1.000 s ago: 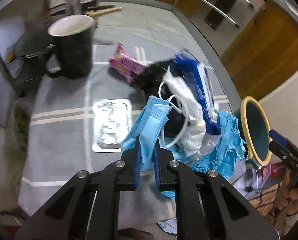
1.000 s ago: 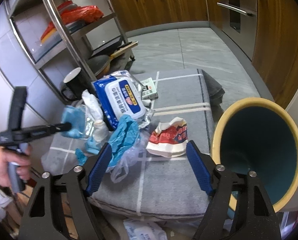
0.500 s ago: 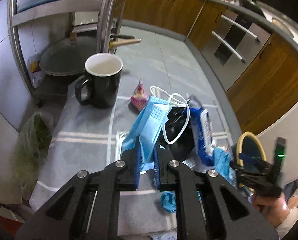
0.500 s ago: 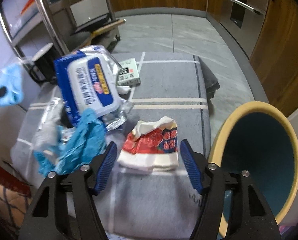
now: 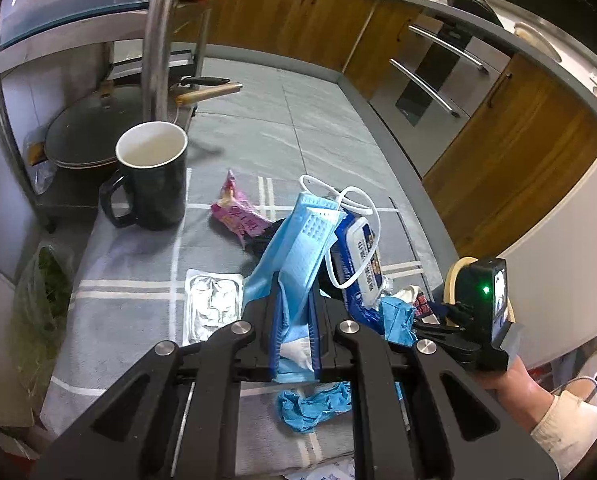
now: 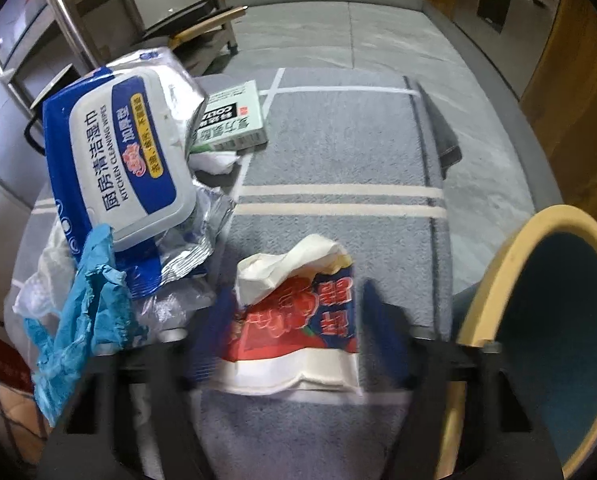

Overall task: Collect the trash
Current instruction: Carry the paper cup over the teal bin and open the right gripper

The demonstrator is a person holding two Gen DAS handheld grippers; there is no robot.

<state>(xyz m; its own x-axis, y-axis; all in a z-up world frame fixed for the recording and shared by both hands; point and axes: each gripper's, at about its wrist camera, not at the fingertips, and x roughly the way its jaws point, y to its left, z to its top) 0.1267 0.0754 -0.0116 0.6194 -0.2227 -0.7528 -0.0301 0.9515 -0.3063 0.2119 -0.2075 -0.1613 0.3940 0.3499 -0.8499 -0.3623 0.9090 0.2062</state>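
My left gripper (image 5: 294, 292) is shut on a light blue face mask (image 5: 306, 236), held up above the table with its white ear loops dangling. In the right wrist view a crumpled red and white wrapper (image 6: 294, 336) lies on the grey striped cloth (image 6: 338, 140). My right gripper (image 6: 296, 298) straddles it, its blurred jaws closing with the wrapper between them; the pads sit at its edges without pressing. A teal bin with a yellow rim (image 6: 498, 264) stands just right of that gripper, and its rim (image 5: 452, 276) also shows in the left wrist view.
A blue wipes pack (image 6: 126, 152), a blue glove (image 6: 82, 308) and a green and white box (image 6: 230, 120) lie left of the wrapper. A black mug (image 5: 150, 184), a pink wrapper (image 5: 238, 216) and a foil blister (image 5: 212, 304) sit farther left. A metal rack (image 5: 154, 40) stands behind.
My left gripper has risen with the mask, pulling it off the pile. My right gripper has come down over the red and white wrapper and its jaws have narrowed.
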